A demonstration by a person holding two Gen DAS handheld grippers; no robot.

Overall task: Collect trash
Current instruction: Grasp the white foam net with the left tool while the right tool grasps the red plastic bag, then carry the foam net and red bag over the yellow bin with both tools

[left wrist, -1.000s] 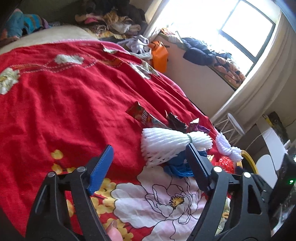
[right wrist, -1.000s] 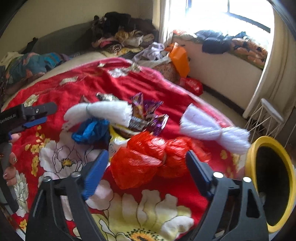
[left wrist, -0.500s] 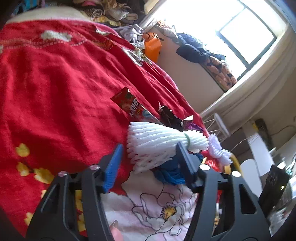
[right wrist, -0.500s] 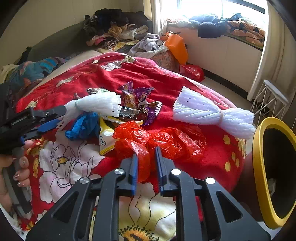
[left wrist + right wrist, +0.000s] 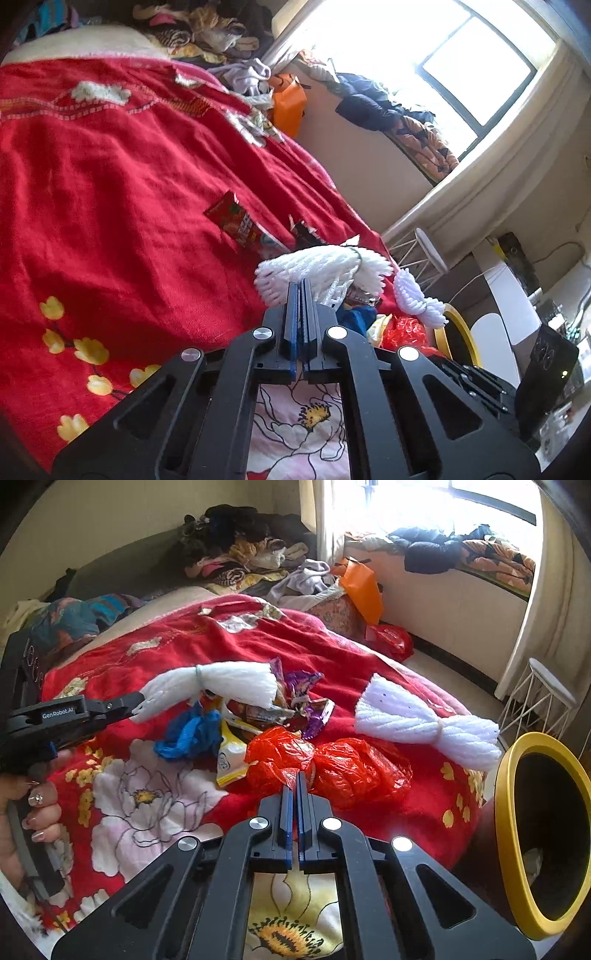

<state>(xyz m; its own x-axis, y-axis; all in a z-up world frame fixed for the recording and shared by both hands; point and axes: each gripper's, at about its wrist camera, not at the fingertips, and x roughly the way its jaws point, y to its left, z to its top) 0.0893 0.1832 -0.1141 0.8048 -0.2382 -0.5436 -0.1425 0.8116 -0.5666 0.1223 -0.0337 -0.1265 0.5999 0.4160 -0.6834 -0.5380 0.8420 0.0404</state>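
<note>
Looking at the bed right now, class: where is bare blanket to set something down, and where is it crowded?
Free: the plain red blanket above the snack wrapper, and the flower print beside the blue bag. Crowded: around the white foam net, wrappers and red bag by the yellow-rimmed bin.

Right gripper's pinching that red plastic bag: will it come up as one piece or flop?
The red plastic bag is thin and crumpled, so probably light and floppy. The right hand-held gripper pinches only a fold at its middle; both lobes would likely sag, and slick film may slip.
</note>
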